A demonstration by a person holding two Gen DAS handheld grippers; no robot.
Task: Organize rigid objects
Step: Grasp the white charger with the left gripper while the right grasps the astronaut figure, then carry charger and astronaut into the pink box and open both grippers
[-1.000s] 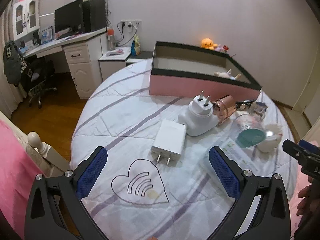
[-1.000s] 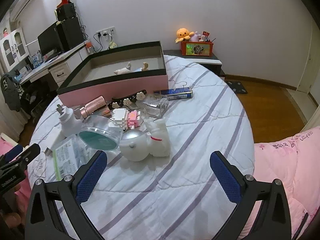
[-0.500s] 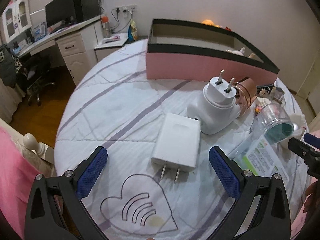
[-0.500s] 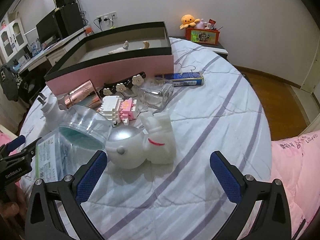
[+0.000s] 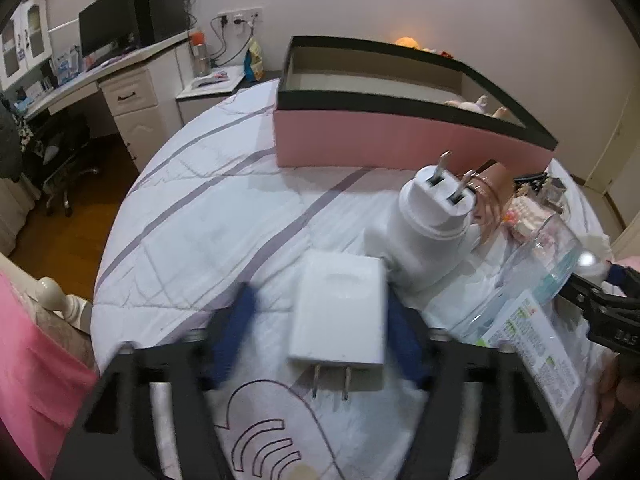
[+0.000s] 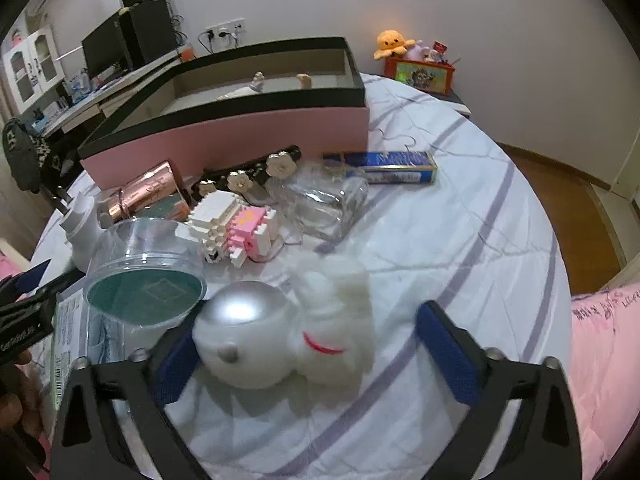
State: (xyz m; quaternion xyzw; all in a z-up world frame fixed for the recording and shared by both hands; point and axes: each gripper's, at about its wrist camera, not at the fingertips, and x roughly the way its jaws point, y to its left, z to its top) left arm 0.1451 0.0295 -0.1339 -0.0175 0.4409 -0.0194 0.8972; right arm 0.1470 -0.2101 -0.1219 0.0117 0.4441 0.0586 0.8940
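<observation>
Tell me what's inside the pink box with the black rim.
In the pink box with the black rim, two small pale figurines show near the far wall. The near wall hides the rest of the floor.

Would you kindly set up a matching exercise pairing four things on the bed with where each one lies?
Things:
1. flat white wall charger
2. silver-domed white ball
3. blue rectangular carton
4. small pale figurines

Places:
A. inside the pink box with the black rim
B. between the fingers of the left gripper
C. on the striped white bedspread, just before the box's right corner
D. between the fingers of the right gripper, beside a white fluffy toy

Pairs: 1-B, 2-D, 3-C, 4-A
</observation>
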